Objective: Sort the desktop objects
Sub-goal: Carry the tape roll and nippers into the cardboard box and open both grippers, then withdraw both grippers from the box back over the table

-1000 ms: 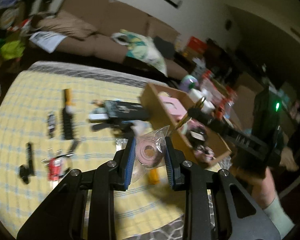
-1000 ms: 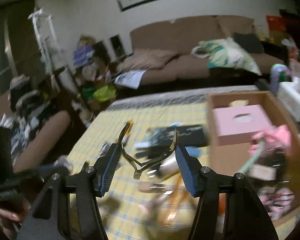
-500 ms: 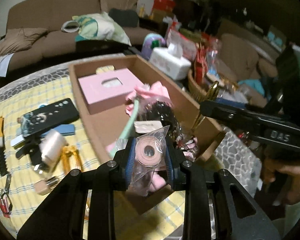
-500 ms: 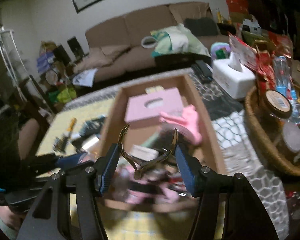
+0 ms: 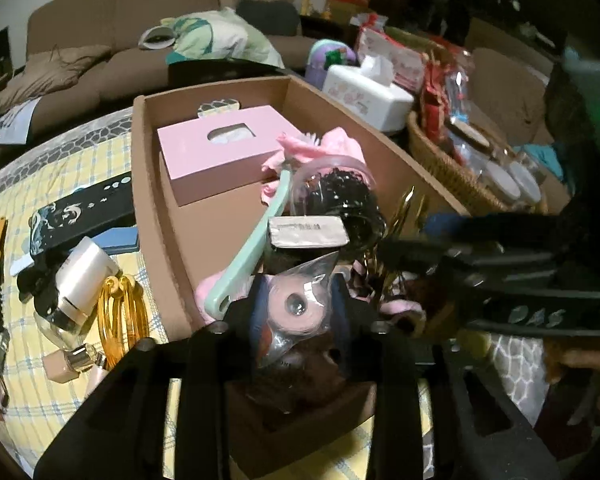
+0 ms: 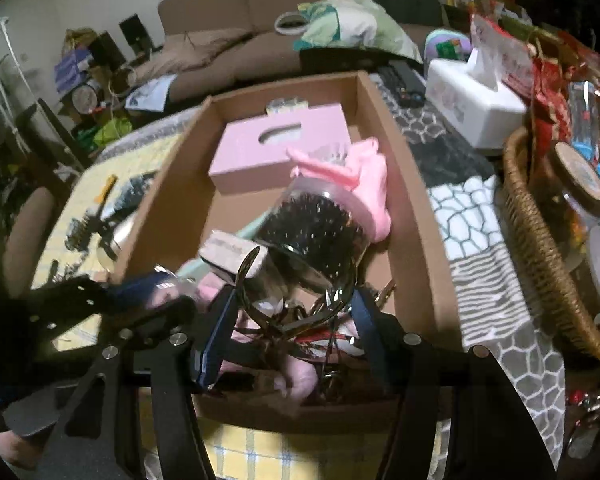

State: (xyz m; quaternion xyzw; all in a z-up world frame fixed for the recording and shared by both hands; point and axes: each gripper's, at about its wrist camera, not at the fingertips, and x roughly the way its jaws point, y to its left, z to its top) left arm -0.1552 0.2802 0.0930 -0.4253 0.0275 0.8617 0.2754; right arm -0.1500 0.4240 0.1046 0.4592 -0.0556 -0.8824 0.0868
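1. Your left gripper (image 5: 299, 304) is clamped on a pink tape roll (image 5: 296, 308) sealed in a clear bag; the bag sits between the blue pads, over the near end of the box (image 5: 148, 168).
2. Your right gripper (image 6: 292, 312) is closed on a gold clip (image 6: 300, 312), its curved arms pressed against both pads. It is also over the near end of the box, just right of your left gripper.
3. Directly below both grippers the box holds a tangle of pink and dark items; individual pieces cannot be told apart.
4. Further in lies a black-bristled brush (image 6: 316, 228) under a clear cover, with a mint handle (image 5: 248, 252) running toward the near left wall. A small grey-labelled block (image 5: 308, 232) rests against the brush.
5. Behind the brush sits pink cloth (image 6: 356, 176), then a pink carton (image 5: 220, 152) at the far end.
6. Left of the box, on the yellow checked cloth (image 5: 40, 176), lie amber bangles (image 5: 120, 316), a white jar (image 5: 84, 276), a small bottle (image 5: 68, 364) and a black patterned case (image 5: 80, 216).
7. Right of the box stand a wicker basket (image 6: 540, 248) and a white tissue box (image 6: 472, 104).
8. A brown sofa (image 5: 112, 32) closes the background.
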